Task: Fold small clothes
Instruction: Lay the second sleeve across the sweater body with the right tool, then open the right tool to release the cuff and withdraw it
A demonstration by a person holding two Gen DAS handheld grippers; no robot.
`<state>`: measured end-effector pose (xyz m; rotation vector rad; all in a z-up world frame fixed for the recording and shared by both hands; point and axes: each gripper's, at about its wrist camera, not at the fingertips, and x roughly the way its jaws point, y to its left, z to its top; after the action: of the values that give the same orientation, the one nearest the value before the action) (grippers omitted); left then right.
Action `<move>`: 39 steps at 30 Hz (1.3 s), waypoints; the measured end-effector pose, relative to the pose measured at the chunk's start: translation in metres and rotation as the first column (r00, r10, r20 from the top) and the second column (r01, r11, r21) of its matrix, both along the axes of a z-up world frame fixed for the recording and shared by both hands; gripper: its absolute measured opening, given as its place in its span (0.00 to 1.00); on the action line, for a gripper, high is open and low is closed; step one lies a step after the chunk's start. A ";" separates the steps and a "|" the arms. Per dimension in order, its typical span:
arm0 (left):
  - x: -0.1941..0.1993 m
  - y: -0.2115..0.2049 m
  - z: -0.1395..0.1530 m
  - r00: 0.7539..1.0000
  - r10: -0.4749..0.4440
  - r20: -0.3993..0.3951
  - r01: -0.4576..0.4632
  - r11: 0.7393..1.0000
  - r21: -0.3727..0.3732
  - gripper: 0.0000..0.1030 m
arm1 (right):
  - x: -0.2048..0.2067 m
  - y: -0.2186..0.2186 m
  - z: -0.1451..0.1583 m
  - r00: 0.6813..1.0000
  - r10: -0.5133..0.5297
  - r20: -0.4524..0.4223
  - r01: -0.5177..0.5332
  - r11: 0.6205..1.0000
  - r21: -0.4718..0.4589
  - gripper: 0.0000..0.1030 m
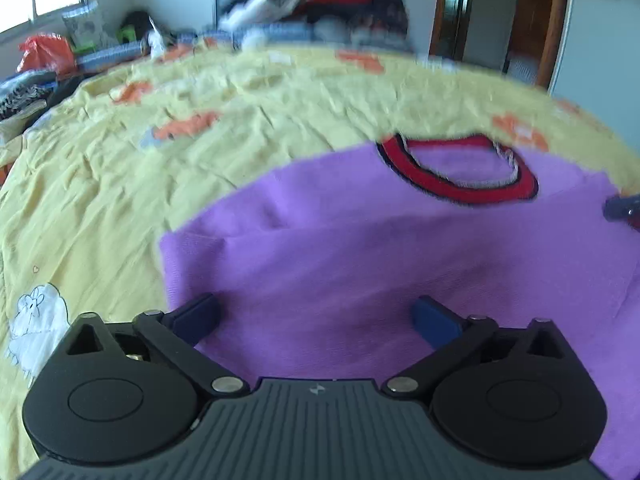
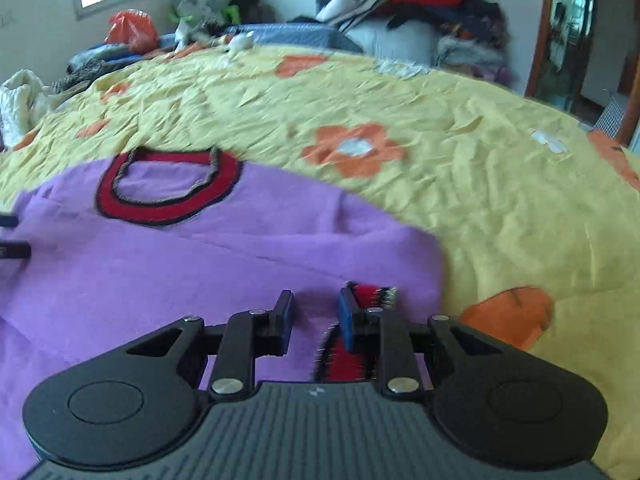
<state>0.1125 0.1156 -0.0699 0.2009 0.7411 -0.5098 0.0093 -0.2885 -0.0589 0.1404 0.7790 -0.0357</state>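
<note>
A small purple sweater (image 1: 360, 248) with a red, black-edged collar (image 1: 460, 184) lies on the yellow bedspread, its sides folded in. My left gripper (image 1: 316, 320) is open wide just above the sweater's near part, holding nothing. The sweater also shows in the right wrist view (image 2: 200, 264) with its collar (image 2: 168, 184) at the far left. My right gripper (image 2: 316, 312) is open a little, low over the sweater's right near edge, beside a red and black cuff (image 2: 372, 294). The left gripper's fingertips (image 2: 12, 236) show at the left edge there.
The yellow bedspread (image 2: 460, 208) with orange flowers covers the bed. A pile of clothes (image 2: 420, 4) and pillows lies at the far side. An orange bag (image 2: 130, 28) and clutter sit near the window. A wooden door frame (image 2: 544, 28) stands at the right.
</note>
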 end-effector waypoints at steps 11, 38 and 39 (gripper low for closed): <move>-0.039 0.034 0.007 0.994 0.067 -0.085 -0.069 0.998 -0.015 1.00 | -0.036 0.042 -0.001 0.997 0.075 -0.029 -0.078 0.987 -0.141 0.30; -0.170 0.025 0.002 0.977 0.211 -0.020 -0.211 0.977 0.039 1.00 | -0.206 0.151 -0.014 0.997 0.079 -0.012 -0.080 0.986 -0.146 0.88; -0.174 0.029 0.002 0.977 0.211 -0.022 -0.210 0.977 0.033 1.00 | -0.216 0.149 -0.016 0.997 0.079 -0.006 -0.079 0.985 -0.151 0.92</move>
<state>-0.0610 0.1444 -0.0682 0.1426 0.7851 -0.2998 -0.2064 -0.1397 -0.0747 -0.0351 0.7783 -0.0193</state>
